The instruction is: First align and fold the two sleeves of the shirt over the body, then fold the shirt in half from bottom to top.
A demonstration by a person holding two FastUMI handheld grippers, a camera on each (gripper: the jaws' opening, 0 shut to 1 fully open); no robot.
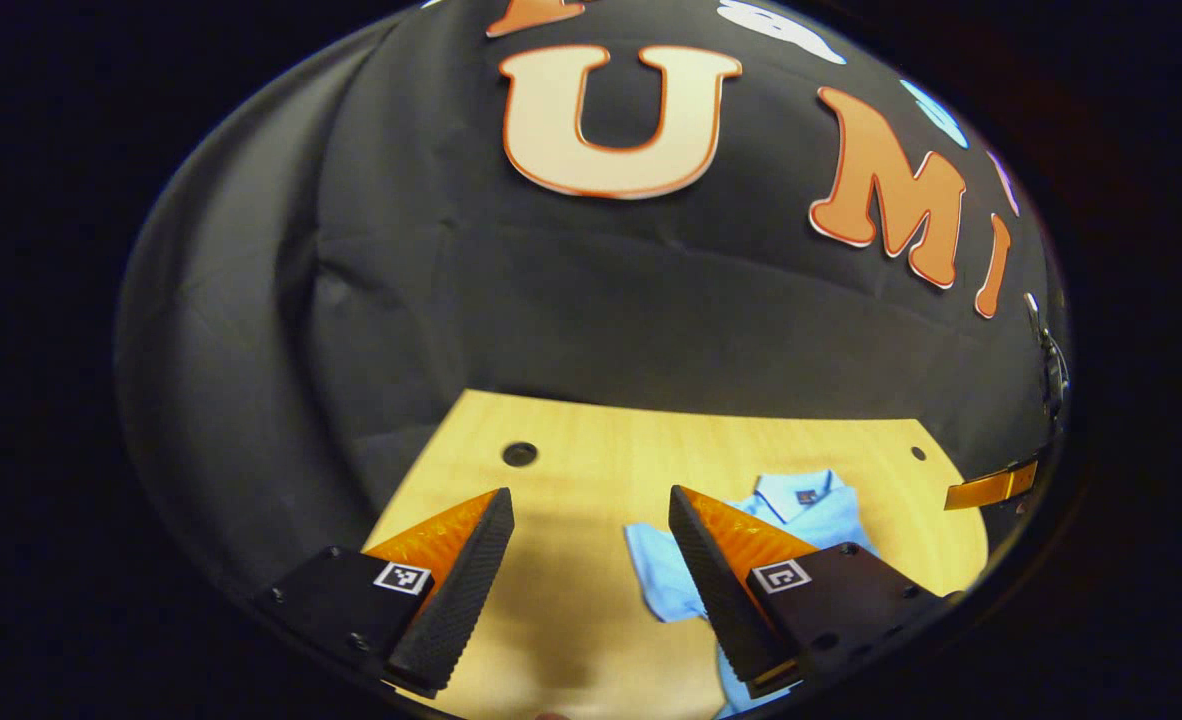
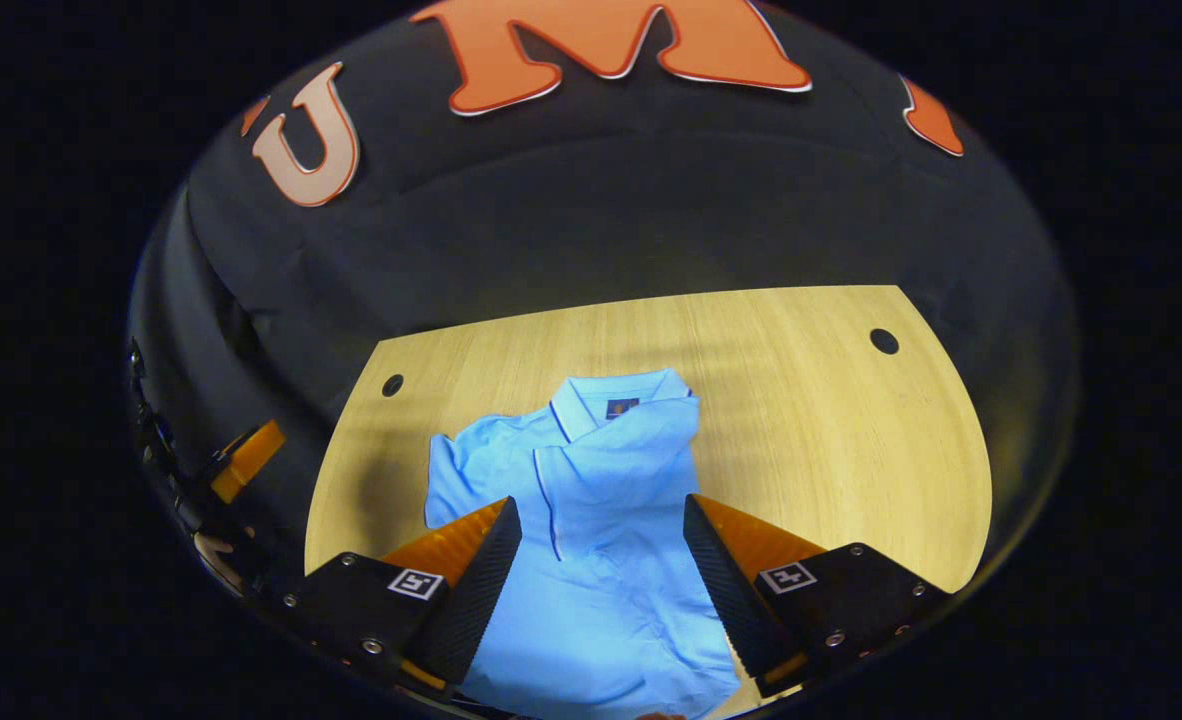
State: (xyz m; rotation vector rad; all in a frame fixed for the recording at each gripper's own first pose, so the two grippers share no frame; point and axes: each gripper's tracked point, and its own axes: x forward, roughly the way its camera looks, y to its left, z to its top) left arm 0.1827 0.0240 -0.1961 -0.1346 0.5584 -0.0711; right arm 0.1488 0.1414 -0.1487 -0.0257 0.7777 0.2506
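1. The light blue collared polo shirt (image 2: 591, 520) lies flat on the pale wooden table (image 2: 831, 400), collar away, one sleeve already over the body.
2. The right gripper (image 2: 601, 560) hovers above it, jaws wide, empty.
3. The left gripper (image 1: 591, 560), equally wide, hangs beside the spread sleeve (image 1: 661, 575), probably to fold it next.
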